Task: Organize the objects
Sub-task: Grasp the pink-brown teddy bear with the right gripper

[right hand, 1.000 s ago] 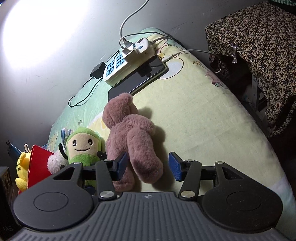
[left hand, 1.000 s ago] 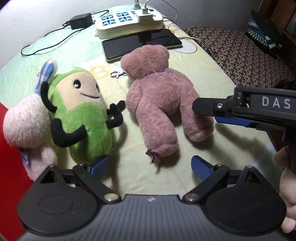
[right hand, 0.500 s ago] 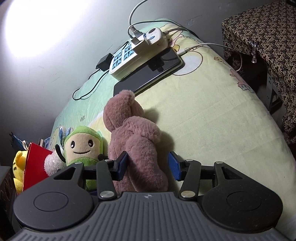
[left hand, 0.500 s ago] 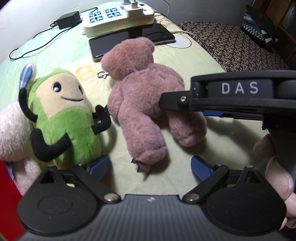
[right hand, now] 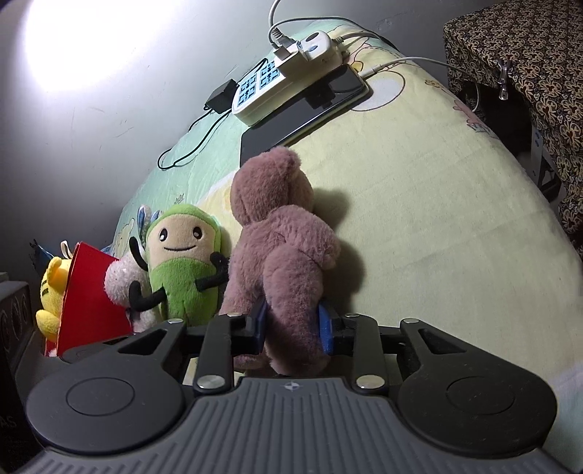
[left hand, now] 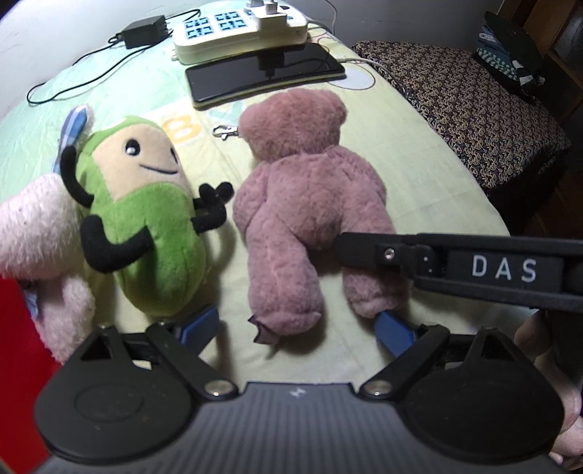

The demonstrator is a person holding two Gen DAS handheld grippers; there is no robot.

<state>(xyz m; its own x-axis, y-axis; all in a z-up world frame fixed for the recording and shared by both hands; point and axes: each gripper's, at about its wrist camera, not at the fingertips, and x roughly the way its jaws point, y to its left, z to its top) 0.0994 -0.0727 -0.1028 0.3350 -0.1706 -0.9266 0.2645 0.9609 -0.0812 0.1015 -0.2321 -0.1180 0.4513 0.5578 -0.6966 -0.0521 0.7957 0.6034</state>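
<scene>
Pale green bedsheet (left hand: 419, 153) by a grey wall (right hand: 91, 138), power strip (left hand: 240, 29) at the far end, bear (left hand: 306, 204) face-down beside green plush (left hand: 145, 218), right gripper (right hand: 293, 324), wide half a second ago, now clamped on bear's leg, left gripper (left hand: 297, 328) wide, holding nothing.

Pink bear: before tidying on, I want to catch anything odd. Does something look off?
Yes. The pink bear lies face down on the bedsheet, unlike the face-up green plush; the right gripper has its jaws clamped on one bear leg.

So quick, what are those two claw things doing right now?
Left gripper: open, holding nothing.
Right gripper: jaws closed on the pink teddy bear's leg.
</scene>
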